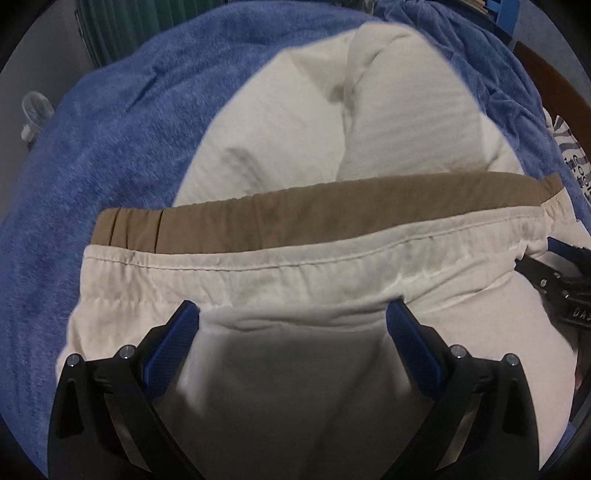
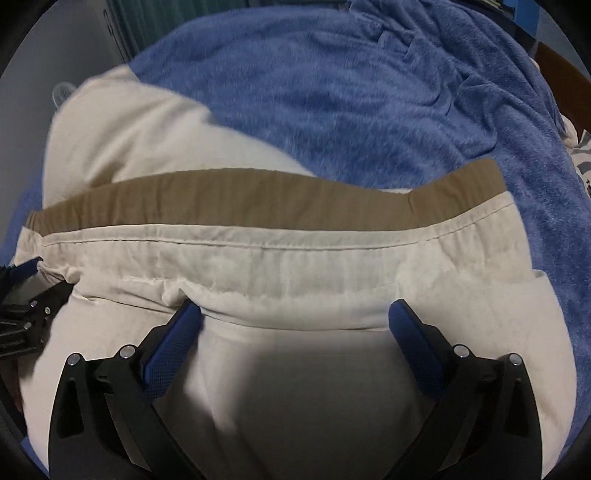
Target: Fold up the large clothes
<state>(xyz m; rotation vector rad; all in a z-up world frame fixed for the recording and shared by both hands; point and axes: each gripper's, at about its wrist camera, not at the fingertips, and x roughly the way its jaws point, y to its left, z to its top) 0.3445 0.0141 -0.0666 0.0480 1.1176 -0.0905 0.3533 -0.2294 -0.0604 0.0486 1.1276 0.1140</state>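
Note:
Cream trousers (image 1: 295,122) lie folded on a blue blanket (image 1: 92,147). Their waistband (image 1: 295,258), with a tan inner lining (image 1: 295,218), runs across both views and lies over the folded legs. My left gripper (image 1: 293,314) points down at the cloth just below the waistband, jaws wide apart, with nothing pinched. My right gripper (image 2: 295,314) stands the same way, open over the trousers (image 2: 129,140) further right along the waistband (image 2: 295,258). Each gripper shows at the edge of the other's view: the right gripper (image 1: 565,280) and the left gripper (image 2: 26,295).
The blue blanket (image 2: 351,103) spreads rumpled beyond the trousers. A clear plastic container (image 1: 35,109) stands off the left edge. A patterned cloth (image 1: 574,158) and a brown wooden edge (image 1: 550,85) are at the right. A green ribbed panel (image 1: 110,33) is behind.

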